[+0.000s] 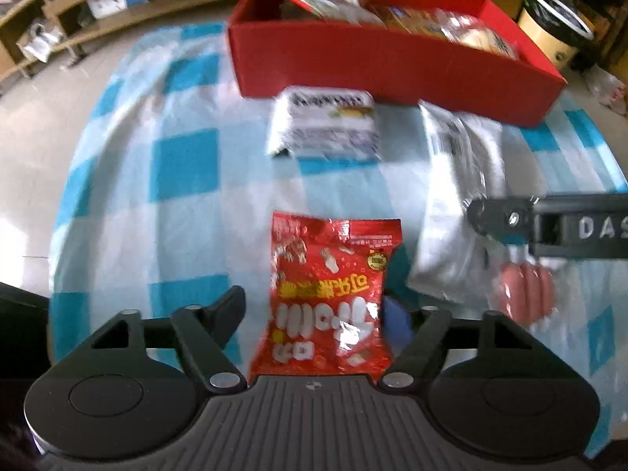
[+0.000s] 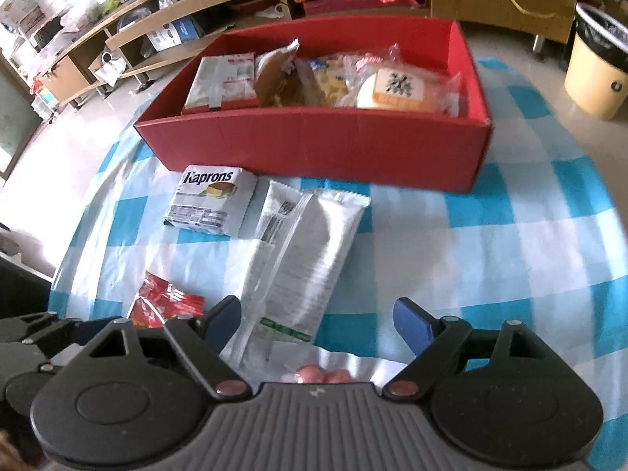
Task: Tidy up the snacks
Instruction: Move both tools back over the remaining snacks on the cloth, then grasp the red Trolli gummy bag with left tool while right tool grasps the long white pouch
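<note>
Blue-and-white checked cloth (image 2: 490,212) is covering the worktop, with wooden shelves (image 2: 98,39) standing behind at the left. Nearest the left edge, the left gripper (image 1: 314,314) is straddling a red snack packet (image 1: 329,298), its jaws standing apart either side without visibly pressing. Further back, a white Kaprons packet (image 2: 210,198) is lying just before the red box (image 2: 314,145) of snacks. Rightward, the right gripper (image 2: 318,322) is hanging released over a long silver packet (image 2: 302,259), beside pink sausages (image 1: 526,290).
</note>
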`<state>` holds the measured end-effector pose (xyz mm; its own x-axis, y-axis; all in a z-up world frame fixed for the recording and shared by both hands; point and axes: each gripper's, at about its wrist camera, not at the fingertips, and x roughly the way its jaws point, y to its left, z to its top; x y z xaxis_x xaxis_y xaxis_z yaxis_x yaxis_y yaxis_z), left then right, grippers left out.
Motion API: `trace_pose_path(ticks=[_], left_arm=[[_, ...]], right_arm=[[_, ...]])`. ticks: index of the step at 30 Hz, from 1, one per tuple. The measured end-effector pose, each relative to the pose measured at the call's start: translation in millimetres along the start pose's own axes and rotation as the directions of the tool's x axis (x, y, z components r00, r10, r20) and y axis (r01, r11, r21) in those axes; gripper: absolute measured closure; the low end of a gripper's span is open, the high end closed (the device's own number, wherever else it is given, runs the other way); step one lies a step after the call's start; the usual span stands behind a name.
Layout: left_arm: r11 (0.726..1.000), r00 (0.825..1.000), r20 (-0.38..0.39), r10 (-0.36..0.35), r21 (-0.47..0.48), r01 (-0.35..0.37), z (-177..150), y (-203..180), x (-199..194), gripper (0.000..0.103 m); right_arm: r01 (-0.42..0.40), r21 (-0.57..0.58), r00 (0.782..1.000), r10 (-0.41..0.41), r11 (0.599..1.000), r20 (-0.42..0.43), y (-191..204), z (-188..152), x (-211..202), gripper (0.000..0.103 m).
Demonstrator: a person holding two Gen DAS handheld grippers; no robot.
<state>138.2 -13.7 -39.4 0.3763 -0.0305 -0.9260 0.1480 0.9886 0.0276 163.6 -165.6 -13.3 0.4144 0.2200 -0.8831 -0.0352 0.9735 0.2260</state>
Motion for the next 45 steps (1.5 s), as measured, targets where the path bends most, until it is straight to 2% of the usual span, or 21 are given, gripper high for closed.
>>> trace_pose_path(ticks=[3, 6, 7, 9, 11, 12, 15, 18, 19, 22, 24, 26, 30, 32, 35, 37, 39, 42, 45], left_arm=[[1.0, 1.0, 0.011, 0.007, 0.015, -0.007, 2, -1, 0, 0.012], [1.0, 1.0, -0.019, 0.006, 0.026, -0.006, 1, -5, 11, 0.012], [1.0, 1.0, -0.026, 0.015, 0.027, -0.014, 0, -4, 15, 0.008], [1.0, 1.0, -0.011, 0.014, 0.021, -0.014, -2, -3, 16, 0.008], [1.0, 1.0, -0.014, 0.012, 0.01, -0.012, -1, -1, 15, 0.011], [1.0, 1.0, -0.012, 0.011, 0.006, -0.011, -1, 0, 15, 0.013], [1.0, 1.0, -0.004, 0.011, 0.003, -0.011, -2, 3, 10, 0.023], [1.0, 1.0, 0.0, -0.004, 0.003, 0.004, -3, 4, 5, 0.036], [1.0, 1.0, -0.002, -0.01, 0.002, 0.01, -3, 5, 4, 0.037], [1.0, 1.0, -0.004, -0.02, 0.015, 0.02, -4, 7, 3, 0.037], [0.999, 1.0, -0.009, -0.026, 0.025, 0.026, -7, 8, 3, 0.036], [0.999, 1.0, -0.009, -0.028, 0.027, 0.028, -10, 10, 2, 0.036], [1.0, 1.0, -0.01, -0.022, 0.002, 0.022, -11, 16, 2, 0.034], [1.0, 1.0, -0.005, -0.016, -0.011, 0.016, -10, 17, 1, 0.029], [1.0, 1.0, 0.003, 0.003, 0.006, -0.003, -9, 15, 4, 0.026], [0.999, 0.999, 0.016, 0.044, 0.029, -0.045, -10, 12, 9, 0.008], [0.997, 0.997, 0.026, 0.072, 0.029, -0.073, -11, 13, 13, 0.001], [0.999, 0.999, 0.005, 0.036, -0.029, -0.036, -10, 24, 16, 0.0], [0.999, 0.999, 0.013, 0.039, -0.026, -0.038, -12, 23, 16, 0.0]], right_arm=[[0.006, -0.011, 1.0, -0.006, 1.0, -0.001, 9, 0, 9, 0.022], [0.016, -0.034, 1.0, -0.017, 0.999, -0.012, 20, 0, 20, 0.022], [0.021, -0.045, 1.0, -0.021, 0.999, -0.017, 23, -1, 24, 0.022], [0.049, -0.086, 0.999, -0.049, 0.995, -0.005, 31, -3, 29, 0.019], [0.08, -0.136, 0.997, -0.08, 0.987, 0.009, 38, -5, 32, 0.018], [0.086, -0.145, 0.996, -0.085, 0.986, 0.009, 40, -6, 34, 0.014], [0.071, -0.176, 0.997, -0.074, 0.982, -0.009, 43, -7, 38, 0.004], [0.05, -0.163, 0.998, -0.054, 0.985, -0.023, 40, -5, 39, 0.002], [0.04, -0.161, 0.999, -0.044, 0.986, -0.026, 38, -4, 39, 0.002], [0.032, -0.164, 0.999, -0.037, 0.986, -0.025, 33, -2, 34, 0.012], [0.051, -0.184, 0.999, -0.054, 0.982, -0.01, 32, -3, 29, 0.033], [0.061, -0.198, 0.998, -0.06, 0.978, 0.01, 29, -4, 25, 0.049], [0.039, -0.194, 0.999, -0.038, 0.98, 0.013, 24, -5, 17, 0.064], [0.048, -0.219, 0.999, -0.044, 0.975, 0.022, 25, -7, 11, 0.066], [0.057, -0.248, 0.998, -0.051, 0.967, 0.03, 27, -11, 6, 0.068], [0.047, -0.255, 0.999, -0.042, 0.966, 0.024, 28, -11, 6, 0.068], [0.052, -0.262, 0.999, -0.05, 0.964, 0.014, 30, -13, 10, 0.068], [0.058, -0.248, 0.998, -0.054, 0.967, 0.022, 28, -12, 14, 0.063], [0.037, -0.23, 0.999, -0.036, 0.973, 0.009, 25, -14, 17, 0.054]])
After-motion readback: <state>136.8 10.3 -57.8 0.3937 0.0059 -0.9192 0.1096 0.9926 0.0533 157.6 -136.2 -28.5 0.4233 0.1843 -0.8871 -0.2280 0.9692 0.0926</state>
